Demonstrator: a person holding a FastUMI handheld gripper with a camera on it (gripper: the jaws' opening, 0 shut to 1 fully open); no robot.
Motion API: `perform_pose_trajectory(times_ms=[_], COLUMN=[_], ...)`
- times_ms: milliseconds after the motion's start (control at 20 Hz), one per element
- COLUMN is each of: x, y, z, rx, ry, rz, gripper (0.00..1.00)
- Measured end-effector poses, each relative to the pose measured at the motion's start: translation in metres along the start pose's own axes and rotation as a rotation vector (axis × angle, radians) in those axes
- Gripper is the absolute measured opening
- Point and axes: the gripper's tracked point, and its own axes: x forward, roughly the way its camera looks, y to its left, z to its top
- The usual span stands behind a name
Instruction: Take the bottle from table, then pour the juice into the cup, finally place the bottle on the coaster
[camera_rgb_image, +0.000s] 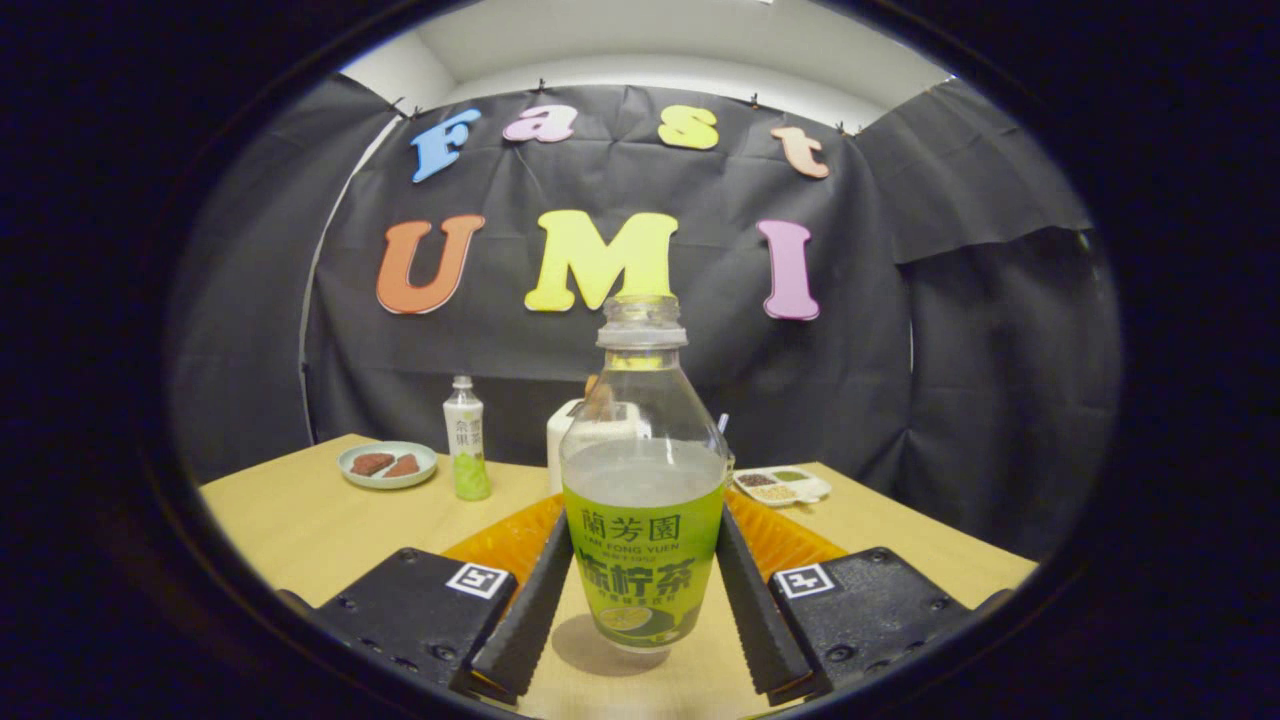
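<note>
- The bottle (643, 480) stands upright on the table (290, 520), cap off, pale liquid filling it to about its shoulder, a green label round its lower half.
- The gripper (640, 600) is level with the table and points straight ahead at 12 o'clock; its jaws are set narrow around the bottle, one finger (525, 610) along the label's 9 o'clock side and the other along its 3 o'clock side.
- Both fingers look to be touching the label, though I cannot tell whether they press it or only rest beside it.
- The bottle's base casts a shadow on the table between the fingers; I cannot tell if the base is lifted or not.
- An orange ribbed mat (510, 540) lies just behind the bottle, showing past both fingers.
- Beyond the bottle at 12 o'clock a white container (562, 430) is mostly hidden by it.
- At 10 o'clock, well apart, stands a small bottle (465, 440), white above and green below, and beside it, further toward 9 o'clock, a plate (388, 465) with two brown pieces.
- At 2 o'clock a white tray (782, 485) with small compartments sits near the table's far edge.
- Bare table runs out wide at 9 o'clock up to the near left edge; at 3 o'clock a narrower strip runs to the right edge.
- Black cloth closes in the table's far side.
</note>
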Motion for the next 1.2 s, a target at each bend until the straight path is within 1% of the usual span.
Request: perform_pose_trajectory(times_ms=[300,400,450,550,650,700,800,1000,1100,1200], x=[0.024,0.024,0.024,0.023,0.023,0.021,0.017,-0.004,-0.025,-0.050], y=[0.017,0.016,0.015,0.011,0.009,0.010,0.004,0.001,-0.003,-0.011], z=[-0.055,-0.056,-0.056,-0.058,-0.064,-0.064,-0.059,-0.047,-0.032,-0.015], rx=[-0.028,-0.061,-0.057,-0.029,-0.034,-0.039,-0.038,-0.013,-0.011,-0.017], ry=[0.085,0.049,0.044,0.050,0.068,0.074,0.063,0.053,0.035,0.014], rz=[0.069,0.068,0.068,0.067,0.061,0.065,0.064,0.088,0.102,0.094], gripper=[0.82,0.82,0.82,0.83,0.85,0.85,1.00,1.00,1.00,1.00])
